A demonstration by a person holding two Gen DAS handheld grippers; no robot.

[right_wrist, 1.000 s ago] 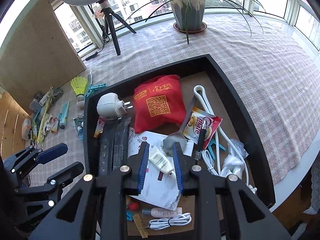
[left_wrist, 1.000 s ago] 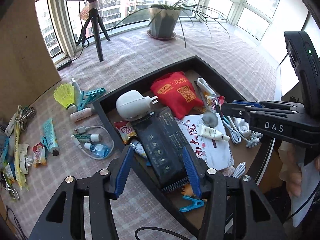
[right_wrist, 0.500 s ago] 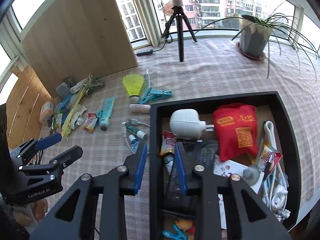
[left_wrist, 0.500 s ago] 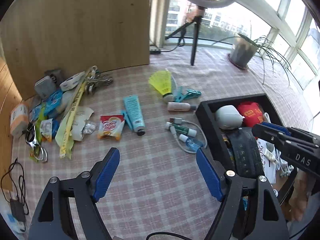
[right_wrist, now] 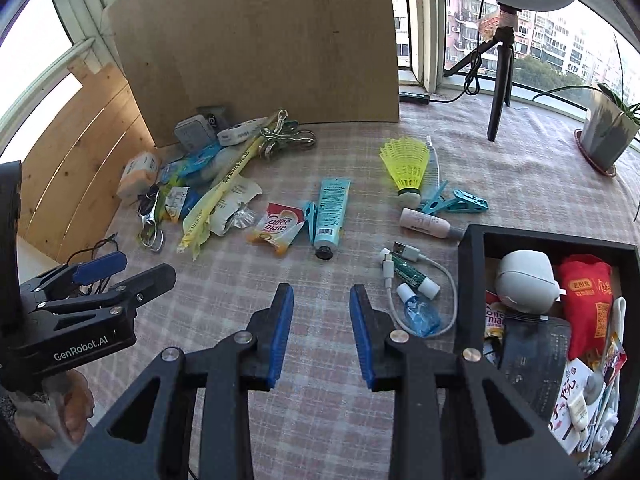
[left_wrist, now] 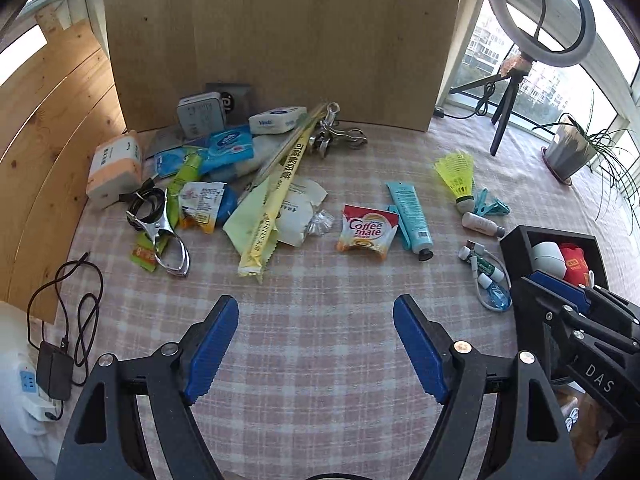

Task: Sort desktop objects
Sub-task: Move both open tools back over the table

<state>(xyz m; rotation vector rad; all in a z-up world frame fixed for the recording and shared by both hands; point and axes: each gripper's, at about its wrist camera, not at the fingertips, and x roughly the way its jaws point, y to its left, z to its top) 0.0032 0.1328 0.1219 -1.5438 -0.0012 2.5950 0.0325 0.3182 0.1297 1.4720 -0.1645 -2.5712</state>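
Item: your left gripper (left_wrist: 316,344), jaws wide, empty; right gripper (right_wrist: 322,330), part-open, empty. Risk: crowded sachet (left_wrist: 368,232) and tube (left_wrist: 412,216) mid-table; you may snag both.

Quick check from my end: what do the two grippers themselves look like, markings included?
Both are black plastic frames with triangular cut-outs, brass-coloured rivets and ribbed blue pads. The left gripper carries white "GenRobot.AI" lettering on its side; the right gripper shows "DAS". No sleeve is visible.

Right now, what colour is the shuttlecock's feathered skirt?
Bright yellow plastic shuttlecock, white cork base; clearest in the right wrist view.
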